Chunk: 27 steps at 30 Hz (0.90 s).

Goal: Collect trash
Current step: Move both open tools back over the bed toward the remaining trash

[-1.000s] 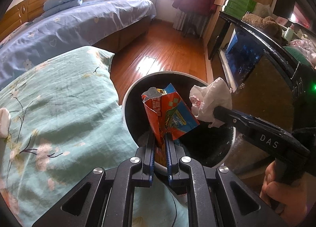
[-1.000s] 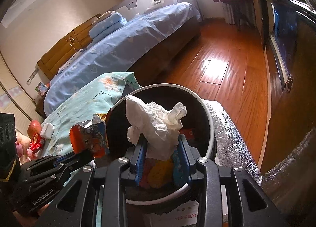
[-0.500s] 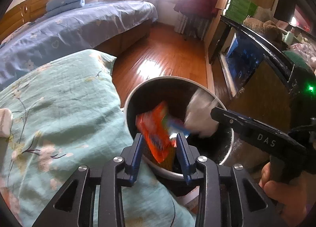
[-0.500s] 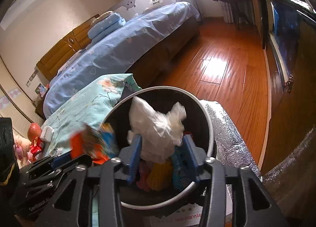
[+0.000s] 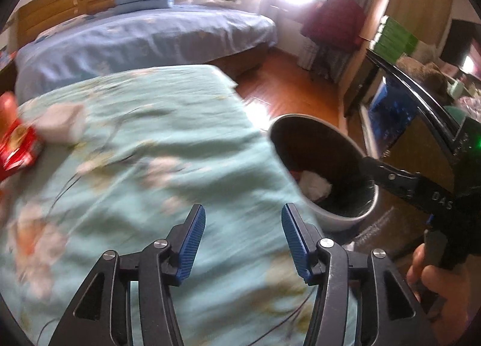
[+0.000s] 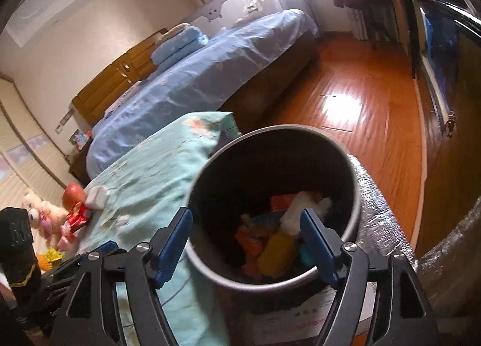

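Note:
The round trash bin (image 6: 354,195) with a pale rim holds the white crumpled tissue (image 6: 296,213), an orange wrapper (image 6: 249,240) and other coloured trash. My right gripper (image 6: 245,240) is open and empty just above the bin's near side. My left gripper (image 5: 243,239) is open and empty over the teal floral cover (image 5: 150,150), left of the bin (image 5: 345,219). A red wrapper (image 5: 18,147) and a white wad (image 5: 63,123) lie on the cover at far left. They also show in the right wrist view, red wrapper (image 6: 76,216) and white wad (image 6: 96,197).
A red apple (image 6: 73,191) and a plush toy (image 6: 42,213) sit beyond the wrapper. A blue bed (image 6: 210,75) stands behind. Wooden floor (image 6: 360,105) lies beyond the bin, and a dark cabinet (image 5: 421,99) is to the right.
Both grippers opened and dropped the orange packet and the white tissue into the bin. My left gripper swung left, off the bin and over the teal cover.

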Tool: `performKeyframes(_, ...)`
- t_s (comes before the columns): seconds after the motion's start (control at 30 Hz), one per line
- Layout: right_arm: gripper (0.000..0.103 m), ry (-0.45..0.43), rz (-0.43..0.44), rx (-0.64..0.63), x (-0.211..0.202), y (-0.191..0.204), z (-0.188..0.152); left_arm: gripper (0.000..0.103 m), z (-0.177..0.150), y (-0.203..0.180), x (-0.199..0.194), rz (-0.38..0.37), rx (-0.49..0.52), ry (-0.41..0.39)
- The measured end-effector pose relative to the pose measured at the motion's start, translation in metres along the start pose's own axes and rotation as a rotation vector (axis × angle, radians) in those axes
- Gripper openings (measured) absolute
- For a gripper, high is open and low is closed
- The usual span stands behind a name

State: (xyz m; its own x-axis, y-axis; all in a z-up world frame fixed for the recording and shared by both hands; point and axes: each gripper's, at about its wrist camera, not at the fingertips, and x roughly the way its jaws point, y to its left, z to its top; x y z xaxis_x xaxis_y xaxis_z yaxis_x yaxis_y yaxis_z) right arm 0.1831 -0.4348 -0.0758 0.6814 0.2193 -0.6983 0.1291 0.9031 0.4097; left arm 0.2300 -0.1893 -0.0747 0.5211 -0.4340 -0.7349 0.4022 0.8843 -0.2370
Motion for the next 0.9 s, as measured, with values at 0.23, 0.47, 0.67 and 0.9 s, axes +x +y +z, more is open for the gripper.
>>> performKeyframes(0.23, 0.08, 0.017, 0.083, -0.059, 0.0, 0.05, -0.019, 0.053, -0.035, 0.037, -0.046, 0.069, -0.069, -0.021)
performKeyframes(0.47, 0.08, 0.061, 0.164, -0.133, 0.01, 0.106, -0.041, 0.053, -0.056, 0.073, -0.092, 0.135, -0.118, -0.062)
performKeyframes(0.67, 0.08, 0.111, 0.218, -0.197, 0.023, 0.148, -0.062, 0.054, -0.067, 0.103, -0.122, 0.193, -0.166, -0.092)
performKeyframes(0.9, 0.08, 0.15, 0.302, -0.292, 0.033, 0.195, -0.083, 0.054, -0.09, 0.141, -0.158, 0.284, -0.221, -0.105)
